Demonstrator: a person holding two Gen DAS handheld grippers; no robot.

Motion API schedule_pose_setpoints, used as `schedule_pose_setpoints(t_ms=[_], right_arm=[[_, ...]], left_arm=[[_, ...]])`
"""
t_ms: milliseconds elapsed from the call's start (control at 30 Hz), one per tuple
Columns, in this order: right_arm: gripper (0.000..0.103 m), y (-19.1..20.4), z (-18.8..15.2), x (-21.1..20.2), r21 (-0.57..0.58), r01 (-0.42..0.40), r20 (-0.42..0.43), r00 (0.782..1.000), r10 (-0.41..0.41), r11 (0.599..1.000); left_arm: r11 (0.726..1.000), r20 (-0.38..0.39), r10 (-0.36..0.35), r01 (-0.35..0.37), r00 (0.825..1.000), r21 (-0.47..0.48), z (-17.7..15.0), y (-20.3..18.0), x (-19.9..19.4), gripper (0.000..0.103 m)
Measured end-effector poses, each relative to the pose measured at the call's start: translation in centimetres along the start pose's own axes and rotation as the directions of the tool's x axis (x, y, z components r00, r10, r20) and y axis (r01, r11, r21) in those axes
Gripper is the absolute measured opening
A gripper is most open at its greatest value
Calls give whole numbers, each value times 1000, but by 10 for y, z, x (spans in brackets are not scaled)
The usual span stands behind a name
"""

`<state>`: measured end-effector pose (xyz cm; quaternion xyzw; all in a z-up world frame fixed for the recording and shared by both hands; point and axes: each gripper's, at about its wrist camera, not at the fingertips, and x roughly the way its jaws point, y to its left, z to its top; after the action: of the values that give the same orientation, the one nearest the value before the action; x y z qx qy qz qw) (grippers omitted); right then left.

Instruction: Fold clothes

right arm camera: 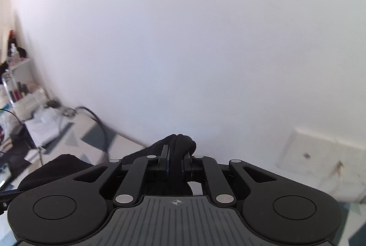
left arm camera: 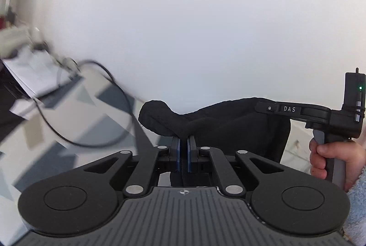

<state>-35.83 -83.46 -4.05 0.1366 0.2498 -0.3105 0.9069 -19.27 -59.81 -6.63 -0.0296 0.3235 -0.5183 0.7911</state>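
Note:
A black garment [left arm camera: 217, 122] hangs lifted in front of the white wall, held at two spots. My left gripper [left arm camera: 183, 143] is shut on a bunched edge of it, and the cloth bulges out above the blue pads. In the left wrist view the right gripper [left arm camera: 270, 108] shows at the right, gripping the same cloth, with a hand [left arm camera: 329, 161] on its handle. In the right wrist view my right gripper [right arm camera: 175, 155] is shut on a thick fold of the black garment [right arm camera: 180, 142], and more of the cloth [right arm camera: 61, 166] drapes away to the lower left.
A white wall [right arm camera: 183, 40] fills most of both views. Below lies a surface with a grey and white geometric pattern [left arm camera: 68, 120]. A black cable [left arm camera: 119, 95] loops across it. Cluttered shelves [right arm camera: 20, 86] and papers [left arm camera: 27, 72] stand at the far left.

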Motion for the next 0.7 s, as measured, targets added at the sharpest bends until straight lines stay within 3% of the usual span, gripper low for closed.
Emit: schedule_pose_setpoints(t_ms=[67,133,167,267,367,400,533,600,700], right_arm=[[11,40,17,13,-62,-57,46,997,60,996],[30,76,26,27,-106,-70,53,996,76,992],[38,89,27,31,-119,-76,49,995,82,990],[41,104,20,35,-137,-101,9,995,103,985],[42,86,1,19,-152,-71,-49,997,64,986],[42,73,-8,8,-145,-42,-63,997,34,989],[43,-6,-55,-48,-15,127,-140,982,-128,992],[43,-53,-85,-90,64,248,-190,954,-232,967],[46,-111,-140,-160,188,420,-281,889,-361,888]], left_arm=[[996,78,91,-92,993,10,7,20,-17,6],[983,67,184,-184,981,-8,9,50,-18,6],[975,44,222,-222,974,-21,8,65,-15,6],[945,-59,324,-326,944,-27,-8,106,-2,6],[910,-217,404,-415,889,-5,-32,138,8,10],[907,-247,403,-421,881,-20,-36,143,5,10],[926,-205,374,-375,905,31,-37,135,-10,14],[941,-177,339,-330,924,80,-33,121,-15,14],[963,-162,235,-207,958,171,-23,90,-13,18]])
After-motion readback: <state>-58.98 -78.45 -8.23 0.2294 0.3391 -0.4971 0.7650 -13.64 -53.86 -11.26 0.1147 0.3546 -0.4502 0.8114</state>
